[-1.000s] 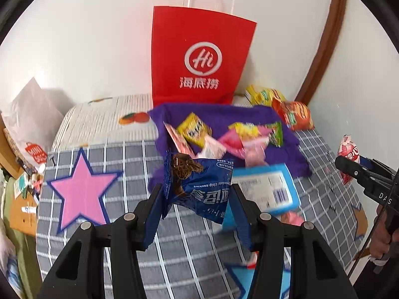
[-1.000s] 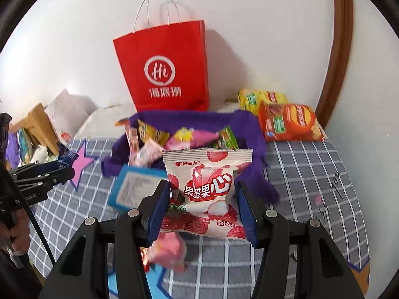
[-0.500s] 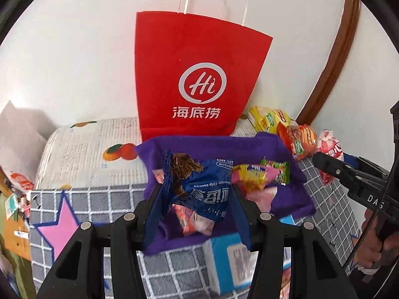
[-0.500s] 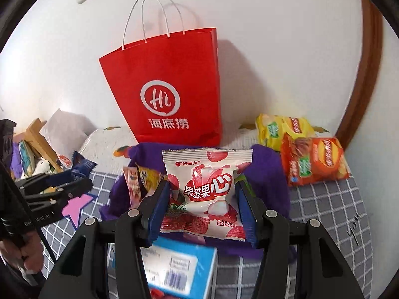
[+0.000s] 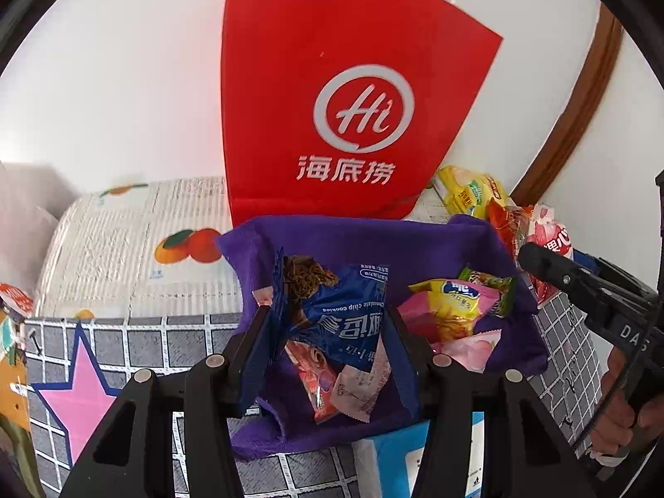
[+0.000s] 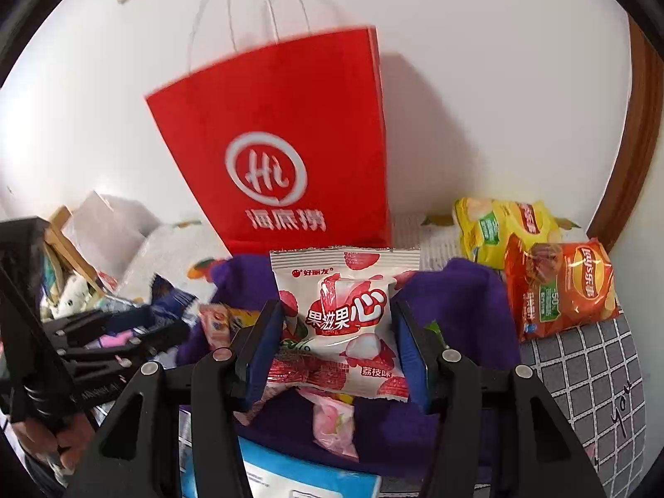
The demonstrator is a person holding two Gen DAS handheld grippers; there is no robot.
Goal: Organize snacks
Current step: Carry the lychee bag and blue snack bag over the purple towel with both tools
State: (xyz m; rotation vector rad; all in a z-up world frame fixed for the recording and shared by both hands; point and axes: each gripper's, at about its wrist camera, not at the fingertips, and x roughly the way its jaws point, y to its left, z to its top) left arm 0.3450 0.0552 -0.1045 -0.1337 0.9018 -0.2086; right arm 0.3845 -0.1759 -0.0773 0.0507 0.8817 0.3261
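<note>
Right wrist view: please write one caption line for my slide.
Right gripper holds a lychee snack packet above a purple cloth, facing a red paper bag.

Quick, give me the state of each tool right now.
Left tool: closed on the blue cookie packet.
Right tool: closed on the white lychee snack packet.

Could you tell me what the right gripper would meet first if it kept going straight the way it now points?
Probably the purple cloth with its loose snacks, just ahead of the lychee packet that the right gripper holds; the red paper bag stands behind, though depth is unclear.
</note>
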